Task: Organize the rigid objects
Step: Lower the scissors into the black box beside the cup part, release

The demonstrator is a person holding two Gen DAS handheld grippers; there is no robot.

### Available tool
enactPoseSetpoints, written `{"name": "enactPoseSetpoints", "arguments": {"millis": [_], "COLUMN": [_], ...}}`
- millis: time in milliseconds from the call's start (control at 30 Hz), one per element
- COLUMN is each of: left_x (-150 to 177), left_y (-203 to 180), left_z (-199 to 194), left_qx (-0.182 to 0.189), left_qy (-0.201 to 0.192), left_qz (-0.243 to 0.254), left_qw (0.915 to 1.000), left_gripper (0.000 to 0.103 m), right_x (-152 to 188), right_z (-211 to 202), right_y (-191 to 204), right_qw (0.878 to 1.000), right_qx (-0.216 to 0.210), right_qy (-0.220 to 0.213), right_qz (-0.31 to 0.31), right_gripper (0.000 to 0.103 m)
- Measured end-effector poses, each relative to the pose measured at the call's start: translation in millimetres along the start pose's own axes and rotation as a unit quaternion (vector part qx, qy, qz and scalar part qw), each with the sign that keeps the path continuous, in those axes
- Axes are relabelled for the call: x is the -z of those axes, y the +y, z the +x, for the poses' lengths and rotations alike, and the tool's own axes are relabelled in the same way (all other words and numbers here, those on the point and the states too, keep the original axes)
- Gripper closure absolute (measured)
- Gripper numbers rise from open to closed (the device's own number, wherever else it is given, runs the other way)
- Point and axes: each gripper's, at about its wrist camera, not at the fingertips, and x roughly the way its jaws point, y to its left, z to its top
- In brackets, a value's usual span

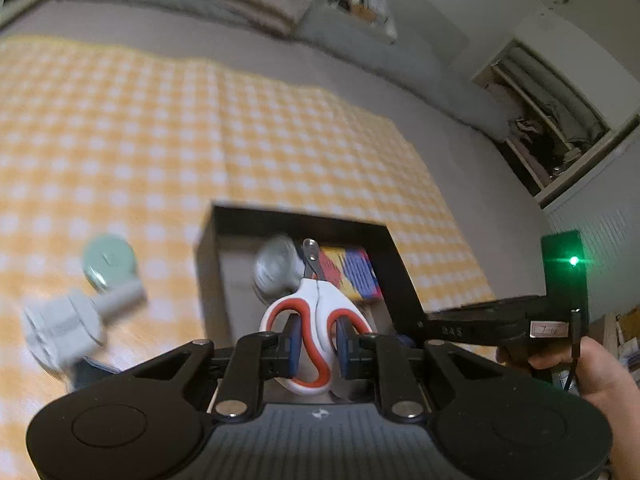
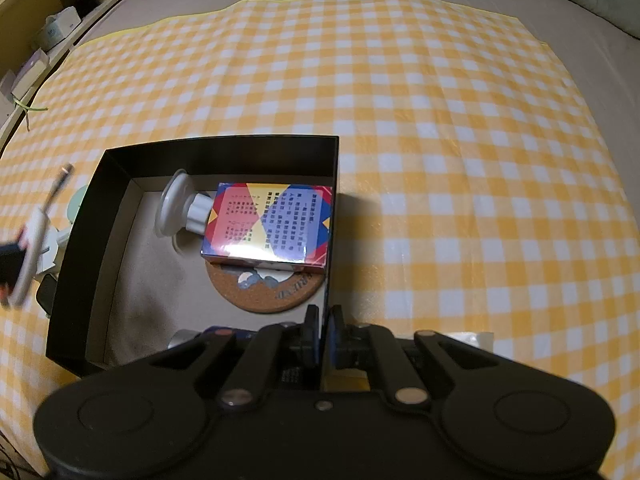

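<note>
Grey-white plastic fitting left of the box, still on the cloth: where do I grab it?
Grip the narrow cylindrical stem of the plastic fitting, coming from above with jaws across it. The stem lies flat on the checkered cloth; its flanged end looks too wide. Motion blur hides details.

Inside the black box (image 2: 224, 152), the left half of the floor lay bare. The right half was taken up by a colourful carton (image 2: 268, 224), a cork coaster (image 2: 260, 292) under it, and a white suction cup (image 2: 176, 204) beside it. The checked cloth (image 2: 440, 140) right of the box stood open. Left of the box, a grey plastic piece (image 1: 64, 324) and a pale green disc (image 1: 108, 260) crowded the cloth.
</note>
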Motion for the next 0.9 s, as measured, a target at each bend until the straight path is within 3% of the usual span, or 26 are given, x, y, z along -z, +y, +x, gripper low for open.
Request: {"name": "enactPoseSetpoints", "arguments": {"millis": [167,300,533,800,900], "left_x": [8.4,3.6,-3.8,-10.4,-12.2], "left_y": [-0.4,0.9,-4.7,-13.2,-13.2], "left_z": [25.7,39.9,61.5,71.1,70.4], "left_qx": [-0.052,-0.087,-0.125,-0.168,-0.172], "left_qy": [0.004,-0.011,-0.023,-0.032,-0.025], "left_qz": [-0.064,-0.081,-0.087,-0.051,-0.043], "left_qw": [0.9966,0.9929,0.9881,0.9838,0.9839], "left_gripper": [0.083,0.083,0.083,0.082,0.077], "right_x": [-0.2,-0.4,-0.1,-0.8,-0.5], "right_z": [-0.3,-0.3,0.3,1.8,1.2], "right_y": [0.2,0.4,1.1,0.0,0.4], "right_qw": [1.0,1.0,1.0,1.0,1.0], "right_qx": [0.0,0.001,0.0,-0.003,-0.003], "right_qy": [0.0,0.0,0.001,0.0,0.0], "right_qz": [0.0,-0.001,-0.002,-0.001,-0.002], "right_gripper": [0.098,0.098,0.098,0.097,0.097]}}
